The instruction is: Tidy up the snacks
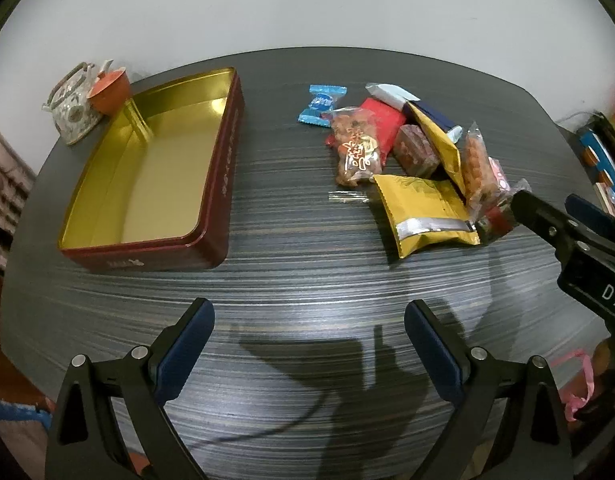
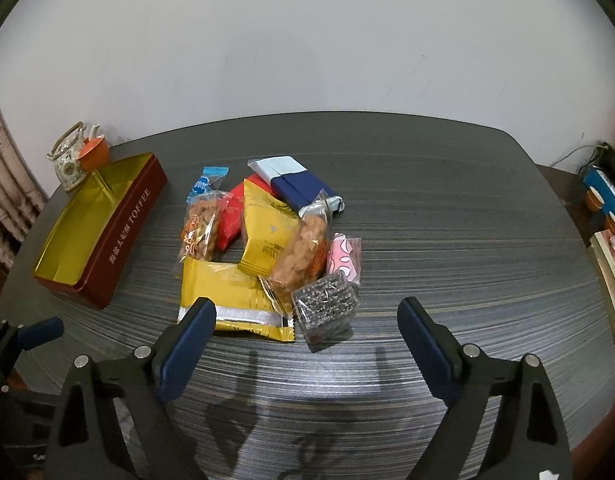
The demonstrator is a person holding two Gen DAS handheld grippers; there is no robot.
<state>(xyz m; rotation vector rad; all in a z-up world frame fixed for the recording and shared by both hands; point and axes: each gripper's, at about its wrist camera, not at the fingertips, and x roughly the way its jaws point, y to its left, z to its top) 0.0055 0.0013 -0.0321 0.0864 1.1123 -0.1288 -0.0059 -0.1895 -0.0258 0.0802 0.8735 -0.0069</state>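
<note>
At far left, a teapot [image 2: 69, 164] and orange cup [image 2: 94, 155] are seen at the table [image 2: 447, 240] corner. Beside them the toffee tin [image 2: 123, 240] lies lidless, with nothing seen inside. A bare strip of striped dark tabletop separates tin and snack pile [image 2: 267, 240]. Counted in the pile: two gold packets, two clear nut bags, one blue candy, one red pack, one navy pack, one pink sweet, one dark beaded bag. Right of the pile the table is bare to its rounded edge. A white wall stands behind. The left gripper [image 1: 309, 344] is held wide over bare table, nothing between its jaws. The right gripper [image 2: 307, 332] is spread wide just short of the pile's near edge, gripping nothing.
</note>
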